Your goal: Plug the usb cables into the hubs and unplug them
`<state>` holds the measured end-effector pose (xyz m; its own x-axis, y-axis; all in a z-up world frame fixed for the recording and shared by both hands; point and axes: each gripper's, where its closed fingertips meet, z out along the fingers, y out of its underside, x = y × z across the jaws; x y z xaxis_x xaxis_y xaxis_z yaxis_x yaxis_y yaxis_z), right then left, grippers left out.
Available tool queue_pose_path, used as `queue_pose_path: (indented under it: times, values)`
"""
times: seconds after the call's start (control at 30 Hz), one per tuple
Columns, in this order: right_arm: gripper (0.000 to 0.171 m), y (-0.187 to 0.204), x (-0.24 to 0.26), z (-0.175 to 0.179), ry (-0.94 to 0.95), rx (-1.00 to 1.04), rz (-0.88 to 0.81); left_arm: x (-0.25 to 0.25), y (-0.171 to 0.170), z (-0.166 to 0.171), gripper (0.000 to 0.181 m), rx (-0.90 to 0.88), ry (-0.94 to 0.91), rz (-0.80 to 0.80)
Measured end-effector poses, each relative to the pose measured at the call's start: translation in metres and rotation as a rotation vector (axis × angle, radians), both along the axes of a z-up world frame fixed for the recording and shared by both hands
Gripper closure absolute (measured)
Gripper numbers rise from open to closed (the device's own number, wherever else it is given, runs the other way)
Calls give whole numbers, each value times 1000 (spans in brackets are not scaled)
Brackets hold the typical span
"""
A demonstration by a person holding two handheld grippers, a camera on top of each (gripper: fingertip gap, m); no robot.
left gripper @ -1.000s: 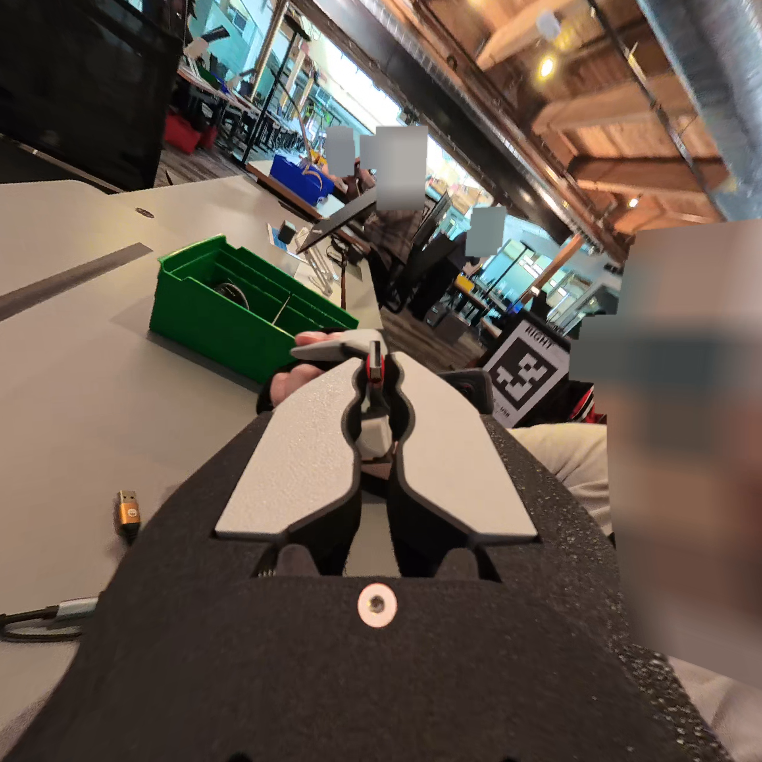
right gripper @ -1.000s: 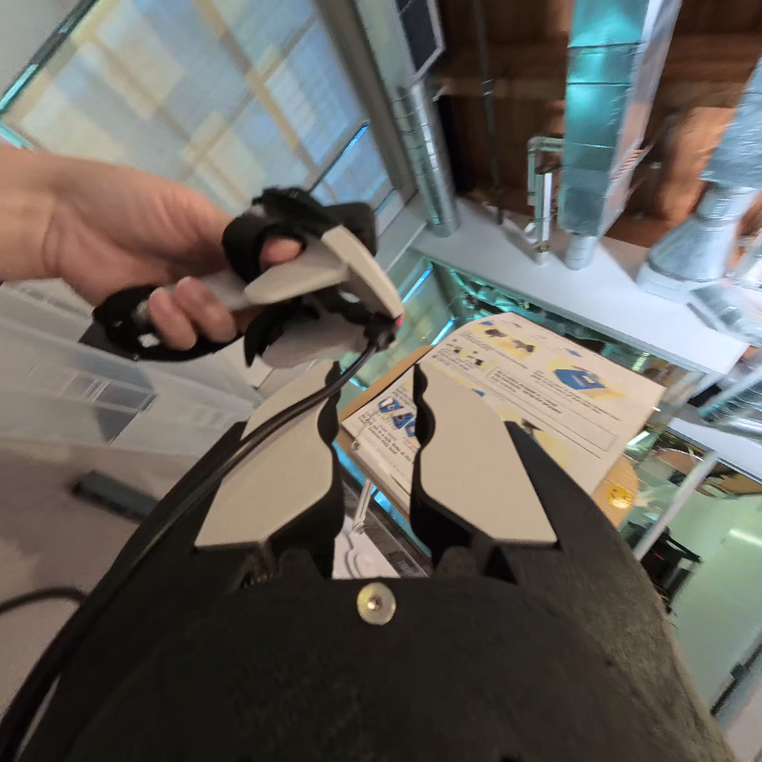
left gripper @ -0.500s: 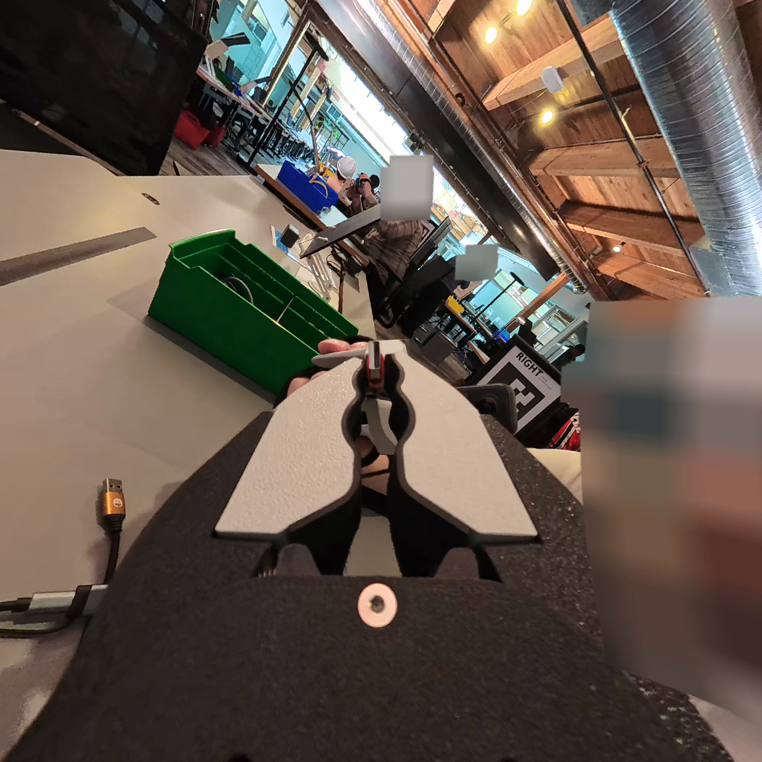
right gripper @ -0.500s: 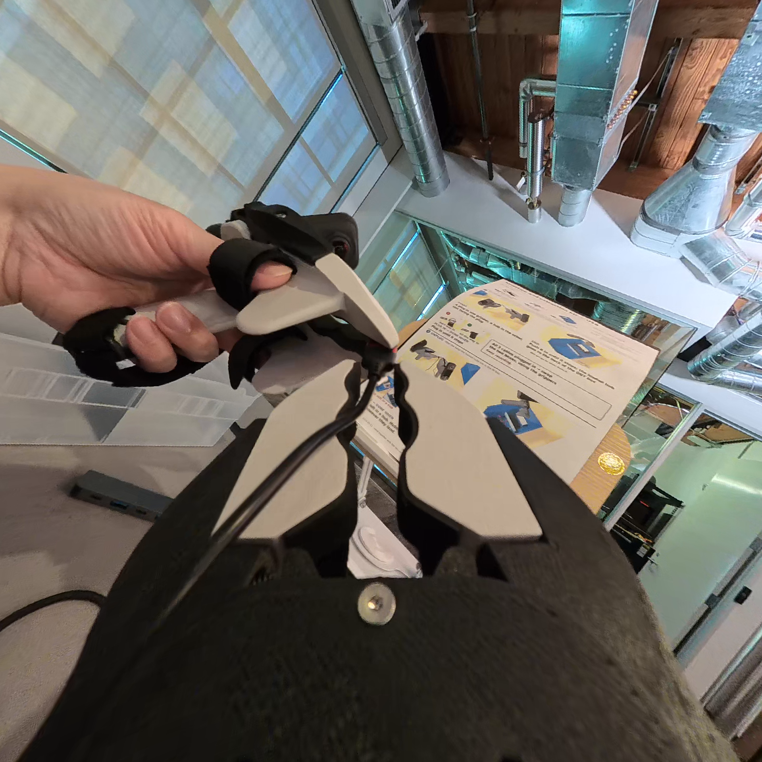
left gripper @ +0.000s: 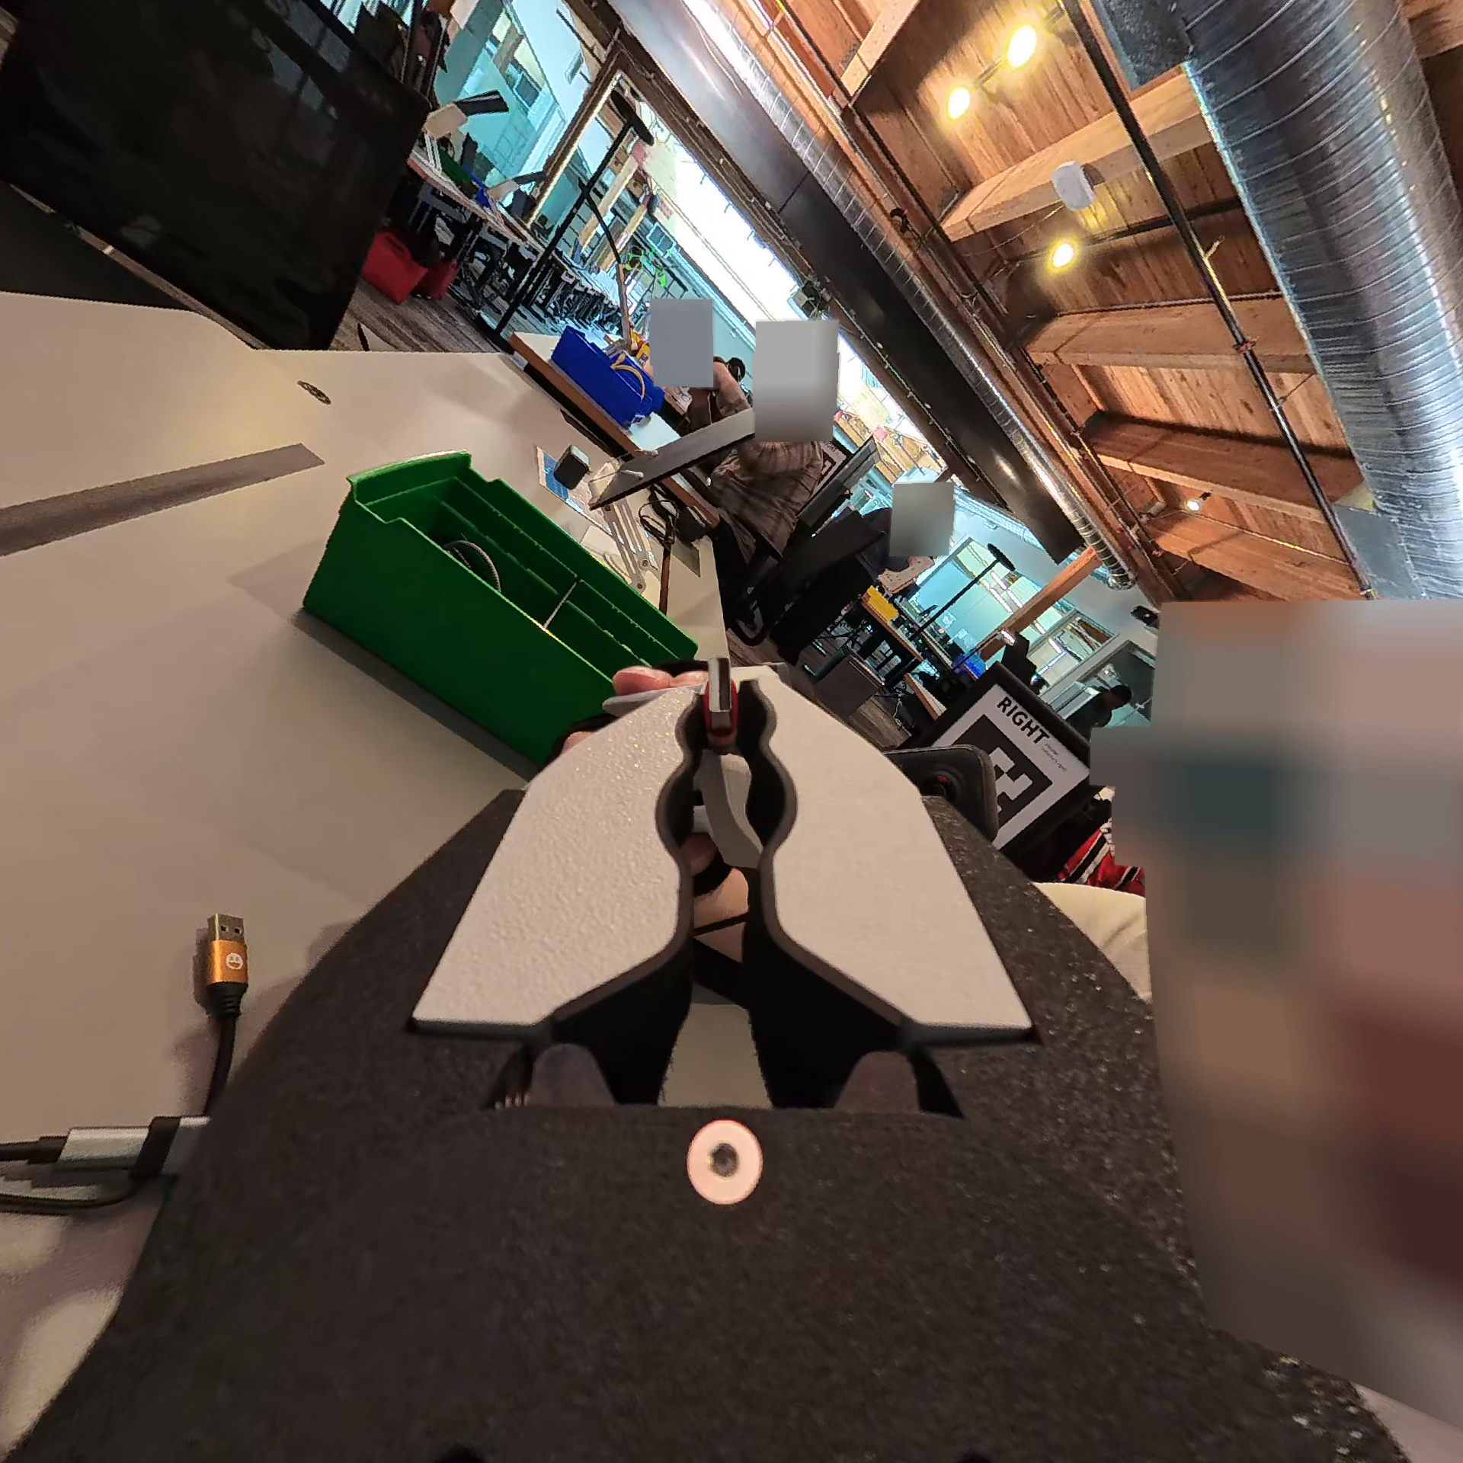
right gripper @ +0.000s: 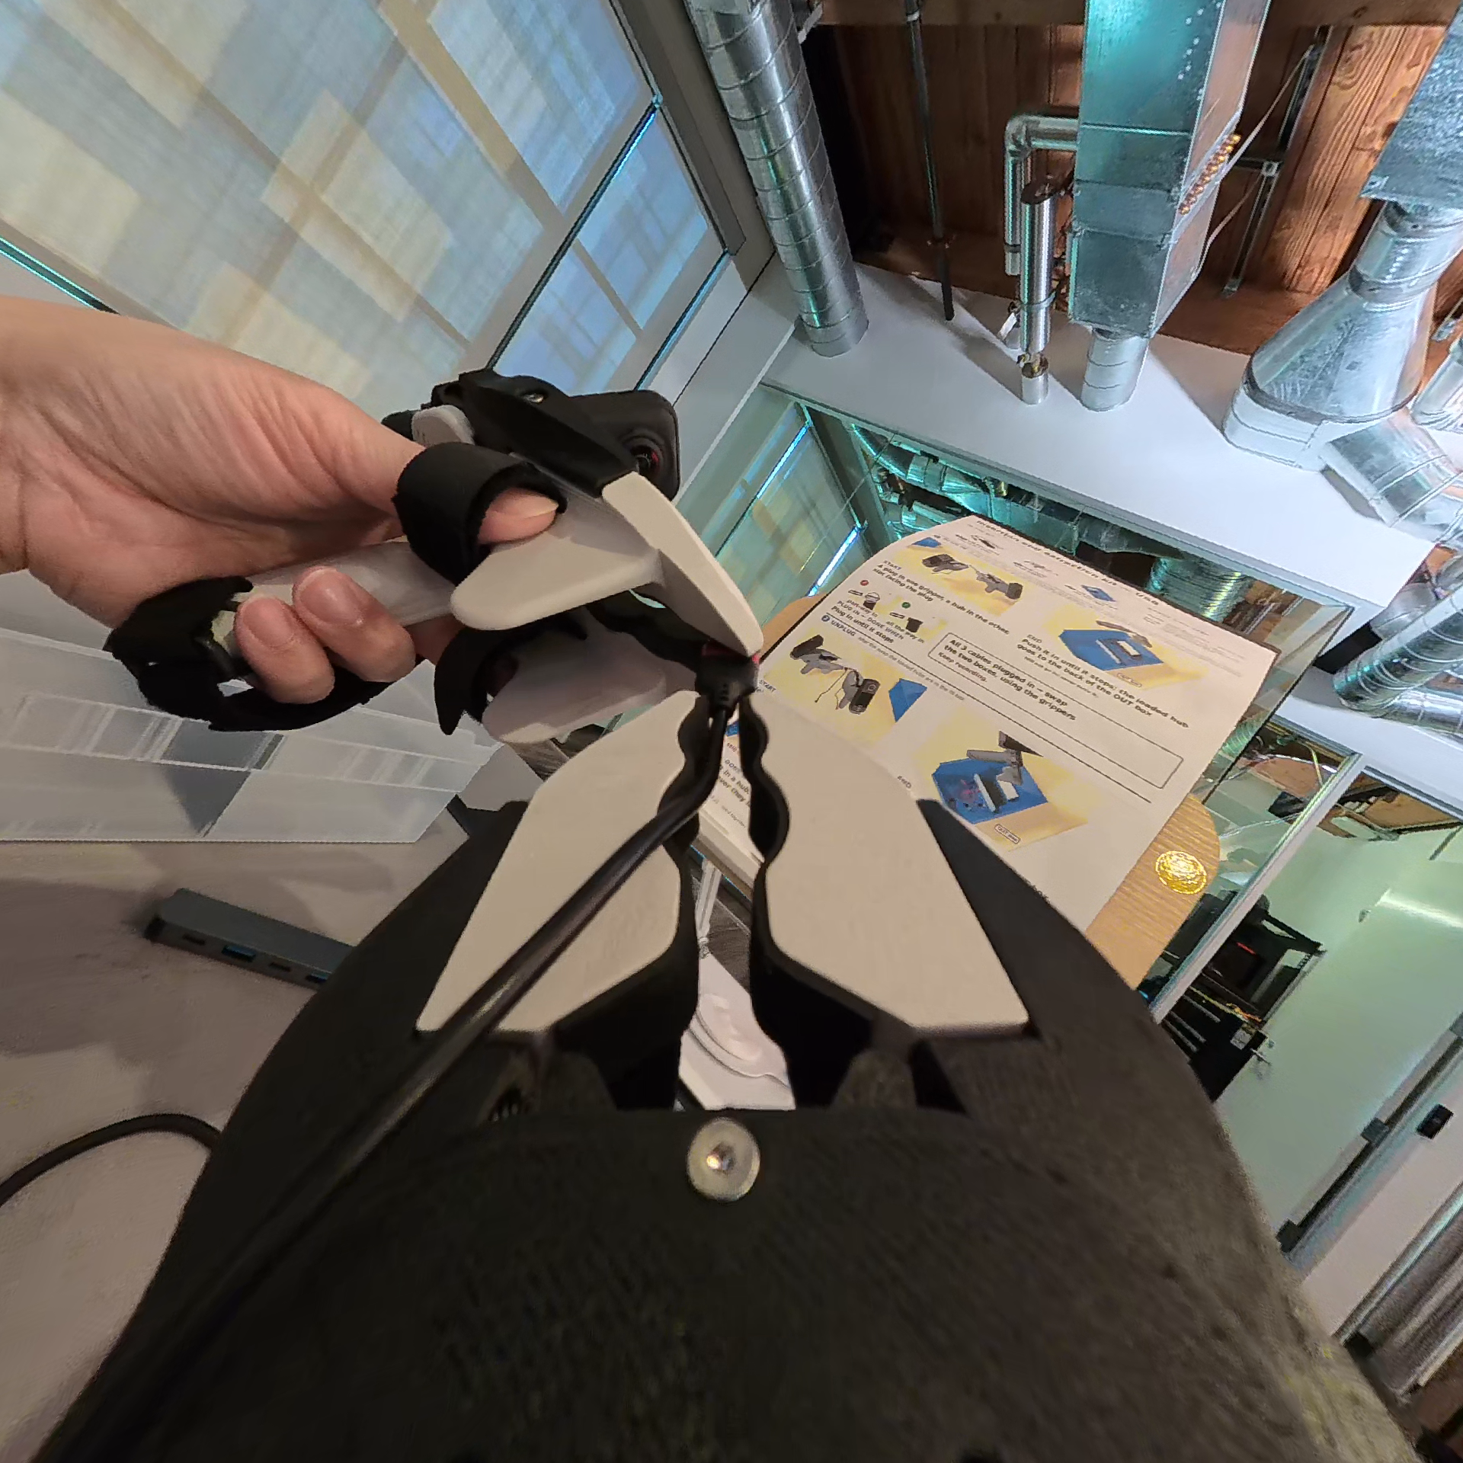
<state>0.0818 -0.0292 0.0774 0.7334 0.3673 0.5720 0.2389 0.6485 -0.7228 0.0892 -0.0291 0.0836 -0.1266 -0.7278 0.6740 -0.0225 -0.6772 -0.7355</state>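
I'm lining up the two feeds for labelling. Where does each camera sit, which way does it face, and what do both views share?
Left wrist view: on the left gripper, facing along the table toward a green bin; its tips pinch a red-collared USB plug; the right gripper shows beyond.
Right wrist view: on the right gripper, tilted up at windows and ducts; the left hand shows.
Shared: both grippers meeting tip to tip at the plug, its black cable running back.

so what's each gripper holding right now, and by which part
The left gripper pinches a black cable's USB plug by its red-and-black body. The right gripper looks open and holds nothing.
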Motion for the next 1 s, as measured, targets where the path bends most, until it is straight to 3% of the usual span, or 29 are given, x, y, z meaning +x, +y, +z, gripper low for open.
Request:
queue_pose_path:
  times: [0.2,0.27,0.37,0.5,0.67,0.87,0.93,1.0]
  values:
    - [165,-1,1,1,3,-51,31,-1,-1,2,173,-3,-7,-24]
    - [165,0,5,4,10,-56,27,-8,4,-1,165,52,53,7]
    - [165,8,16,7,20,-109,23,-33,29,-30,159,211,337,193]
    - [165,25,33,4,22,-194,-2,-87,59,-101,134,370,926,360]
    - [165,36,43,-3,-13,-244,-43,-138,66,-183,136,220,1474,329]
    - [164,36,43,-2,-35,-251,-39,-159,59,-226,128,54,1650,227]
    - [164,36,42,-3,-45,-254,-38,-166,47,-234,141,-12,1695,170]
    - [164,36,40,-4,-57,-251,-34,-174,46,-239,140,-27,1745,168]
